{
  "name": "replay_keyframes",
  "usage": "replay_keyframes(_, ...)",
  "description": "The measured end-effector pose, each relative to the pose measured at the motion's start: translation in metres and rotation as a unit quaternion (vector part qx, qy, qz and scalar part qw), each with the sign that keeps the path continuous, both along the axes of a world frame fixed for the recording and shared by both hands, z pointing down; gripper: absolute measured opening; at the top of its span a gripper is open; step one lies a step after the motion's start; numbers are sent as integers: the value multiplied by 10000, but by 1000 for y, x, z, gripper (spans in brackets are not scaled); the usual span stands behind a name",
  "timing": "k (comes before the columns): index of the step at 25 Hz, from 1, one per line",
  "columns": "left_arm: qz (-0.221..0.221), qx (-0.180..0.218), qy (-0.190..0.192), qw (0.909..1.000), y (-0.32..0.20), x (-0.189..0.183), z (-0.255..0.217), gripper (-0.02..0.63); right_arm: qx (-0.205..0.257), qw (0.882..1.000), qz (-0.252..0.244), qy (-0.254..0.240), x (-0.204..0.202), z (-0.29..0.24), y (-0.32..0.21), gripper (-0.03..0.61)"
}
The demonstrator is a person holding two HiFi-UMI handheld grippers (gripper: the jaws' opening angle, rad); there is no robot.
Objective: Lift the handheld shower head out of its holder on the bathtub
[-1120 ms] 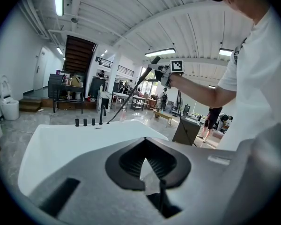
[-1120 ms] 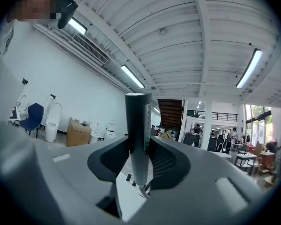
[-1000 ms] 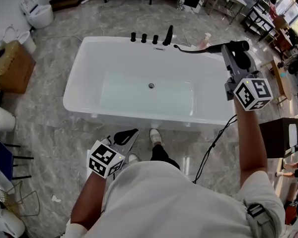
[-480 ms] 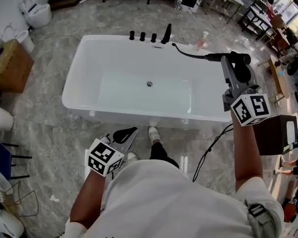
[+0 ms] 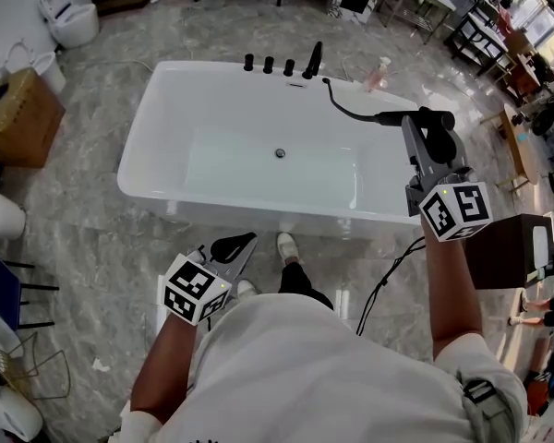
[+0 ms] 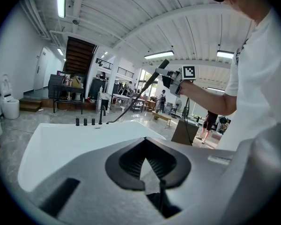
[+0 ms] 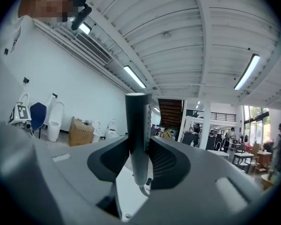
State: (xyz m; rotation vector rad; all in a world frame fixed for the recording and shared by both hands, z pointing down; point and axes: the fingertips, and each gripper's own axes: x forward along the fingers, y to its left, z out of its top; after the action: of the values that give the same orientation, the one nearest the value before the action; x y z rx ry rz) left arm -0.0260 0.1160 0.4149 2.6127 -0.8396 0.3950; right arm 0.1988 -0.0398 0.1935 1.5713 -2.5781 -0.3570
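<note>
My right gripper is shut on the dark handheld shower head, which hangs in the air above the right end of the white bathtub. Its black hose runs in a curve back to the far rim beside the black spout and the three knobs. In the right gripper view the shower head stands upright between the pads. My left gripper is shut and holds nothing, low at the near side of the tub. From it I see the shower head raised at the right.
A cardboard box and toilets stand at the left. A dark cabinet is at the right, with a black cable on the floor beside it. A pink bottle stands behind the tub. The person's shoe is at the tub's front wall.
My right gripper has carried the shower head nearer to the person and slightly lower, drawing the hose further across the tub's right end. The left gripper has stayed put.
</note>
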Motion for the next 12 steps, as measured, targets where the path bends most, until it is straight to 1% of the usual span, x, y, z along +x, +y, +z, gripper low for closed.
replay_keyframes(4,-47,12,-3,10000,4,-5,3,8,-80,10000,28,-10,-1,12,6,144)
replay_keyframes(12,-60,15,9,10000,0,-5,-2,8,-184,9998,48,-29,0,17,7,144)
